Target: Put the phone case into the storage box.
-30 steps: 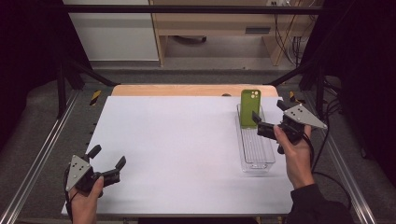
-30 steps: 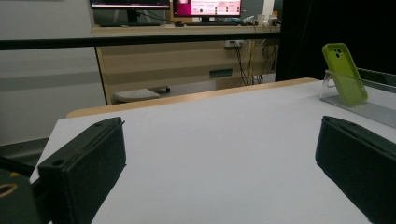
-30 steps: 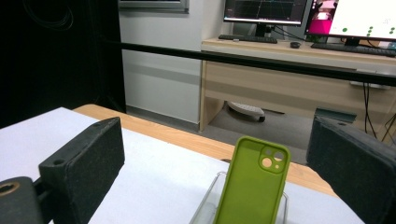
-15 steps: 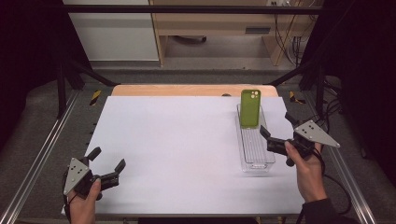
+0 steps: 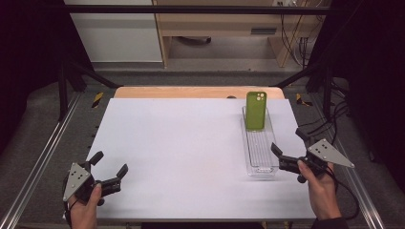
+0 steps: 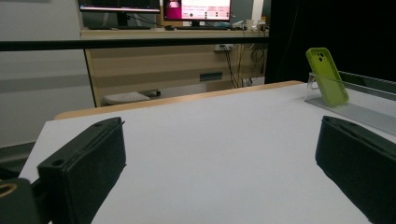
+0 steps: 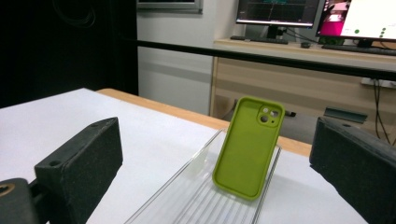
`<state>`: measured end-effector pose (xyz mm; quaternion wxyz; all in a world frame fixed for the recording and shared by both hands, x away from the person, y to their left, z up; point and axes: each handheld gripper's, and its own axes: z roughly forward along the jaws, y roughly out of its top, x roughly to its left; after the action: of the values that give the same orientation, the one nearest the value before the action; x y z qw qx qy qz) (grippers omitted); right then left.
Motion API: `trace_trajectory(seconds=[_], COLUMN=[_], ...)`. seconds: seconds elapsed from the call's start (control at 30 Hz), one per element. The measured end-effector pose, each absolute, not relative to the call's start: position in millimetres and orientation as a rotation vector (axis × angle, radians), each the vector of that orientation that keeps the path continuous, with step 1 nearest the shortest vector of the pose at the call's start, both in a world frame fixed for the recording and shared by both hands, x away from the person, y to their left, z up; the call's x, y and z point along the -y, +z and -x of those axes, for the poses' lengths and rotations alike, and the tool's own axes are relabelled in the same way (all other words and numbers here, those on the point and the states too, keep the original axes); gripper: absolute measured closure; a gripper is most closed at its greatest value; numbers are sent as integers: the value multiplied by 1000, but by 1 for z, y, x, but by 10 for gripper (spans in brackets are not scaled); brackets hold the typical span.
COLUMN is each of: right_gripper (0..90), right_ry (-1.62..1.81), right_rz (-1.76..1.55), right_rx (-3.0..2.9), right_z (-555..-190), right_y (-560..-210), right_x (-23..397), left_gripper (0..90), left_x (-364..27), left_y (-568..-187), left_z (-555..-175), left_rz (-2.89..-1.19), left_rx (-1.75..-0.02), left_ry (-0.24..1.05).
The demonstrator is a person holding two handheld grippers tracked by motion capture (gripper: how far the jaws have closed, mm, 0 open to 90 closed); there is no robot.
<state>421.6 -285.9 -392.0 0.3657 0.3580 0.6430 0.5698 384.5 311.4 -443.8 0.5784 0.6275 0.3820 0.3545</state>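
Observation:
A green phone case (image 5: 255, 110) stands upright, leaning at the far end of a clear ribbed tray (image 5: 261, 151) on the right side of the white table (image 5: 191, 143). My right gripper (image 5: 286, 140) is open beside the tray's near end, pointing toward it, with nothing between its fingers. The right gripper view looks along the tray (image 7: 187, 205) to the case (image 7: 247, 147), well ahead of the jaws. Over the table's near left corner my left gripper (image 5: 111, 163) is open and holds nothing. From the left gripper view the case (image 6: 327, 77) is far off at the right.
A wooden strip (image 5: 191, 91) borders the table's far edge. Metal frame rails (image 5: 43, 157) run along both sides, with cables (image 5: 334, 109) on the floor at the right. A desk with monitors (image 7: 280, 11) stands beyond the table.
My right gripper has drawn back from beside the phone case toward the person, ending near the tray's near end. The case stays standing in the tray. The left gripper has barely moved.

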Motion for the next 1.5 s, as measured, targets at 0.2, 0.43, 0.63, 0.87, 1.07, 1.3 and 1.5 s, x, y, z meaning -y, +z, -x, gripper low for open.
trace_trajectory(seconds=[0.2, 0.43, 0.63, 0.87, 1.07, 1.3, 1.5], right_gripper=[33, 34, 34, 34, 34, 34, 34], right_ry=[1470, 1478, 1476, 1487, 1497, 1493, 1501], right_rz=[-908, -905, -911, -947, -960, -948, -940], right_rx=[-1665, -1675, -1687, -1690, -1691, -1681, -1680], right_z=[-415, -409, -406, -402, -398, -396, -395], right_y=[-402, -417, -426, -441, -449, -457, -462], right_x=[287, 288, 290, 292, 292, 293, 291], left_gripper=[10, 9, 9, 8, 8, 8, 8], left_x=[-309, -306, -306, -304, -303, -301, -299], left_y=[-444, -445, -445, -446, -446, -446, -447], left_z=[-384, -384, -384, -384, -384, -384, -383], left_rz=[-1476, -1483, -1490, -1495, -1494, -1502, -1493], left_rx=[-880, -869, -867, -855, -854, -842, -835], left_ry=[819, 812, 810, 806, 801, 802, 795])
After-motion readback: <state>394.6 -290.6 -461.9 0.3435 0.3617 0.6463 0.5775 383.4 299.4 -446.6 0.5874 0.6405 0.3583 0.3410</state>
